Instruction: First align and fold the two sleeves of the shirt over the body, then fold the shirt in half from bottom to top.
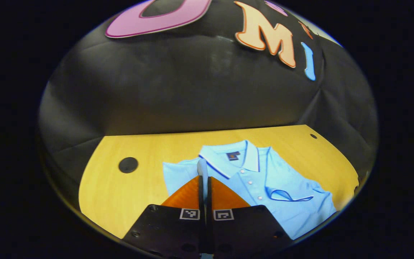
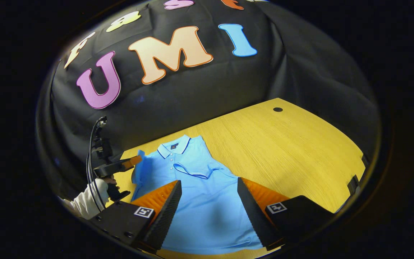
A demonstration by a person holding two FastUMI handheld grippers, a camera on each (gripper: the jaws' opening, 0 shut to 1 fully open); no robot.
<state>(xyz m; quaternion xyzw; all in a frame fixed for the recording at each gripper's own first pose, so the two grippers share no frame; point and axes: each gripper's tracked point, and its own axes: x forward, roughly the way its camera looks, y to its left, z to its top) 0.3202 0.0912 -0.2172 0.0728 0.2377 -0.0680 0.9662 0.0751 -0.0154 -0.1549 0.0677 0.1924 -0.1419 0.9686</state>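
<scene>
A light blue polo shirt (image 1: 264, 172) lies face up on the yellow wooden table (image 1: 128, 187), collar toward the wall. One sleeve (image 1: 289, 194) is folded across the chest. My left gripper (image 1: 204, 178) is shut on the other sleeve (image 1: 178, 172), with a tuft of blue cloth sticking up between its fingers. In the right gripper view, the left gripper (image 2: 135, 161), held by a hand in a white sleeve (image 2: 88, 201), pinches that sleeve (image 2: 140, 169) and lifts it off the table. My right gripper (image 2: 209, 181) hangs open above the lower half of the shirt (image 2: 207, 216), holding nothing.
Black cloth walls close in the table at the back and sides. Round black grommets (image 1: 128, 165) (image 2: 277, 109) sit in the tabletop. Bare wood (image 2: 282, 144) stretches out to the right of the shirt. Black clamps (image 2: 352, 183) sit on the table's right edge.
</scene>
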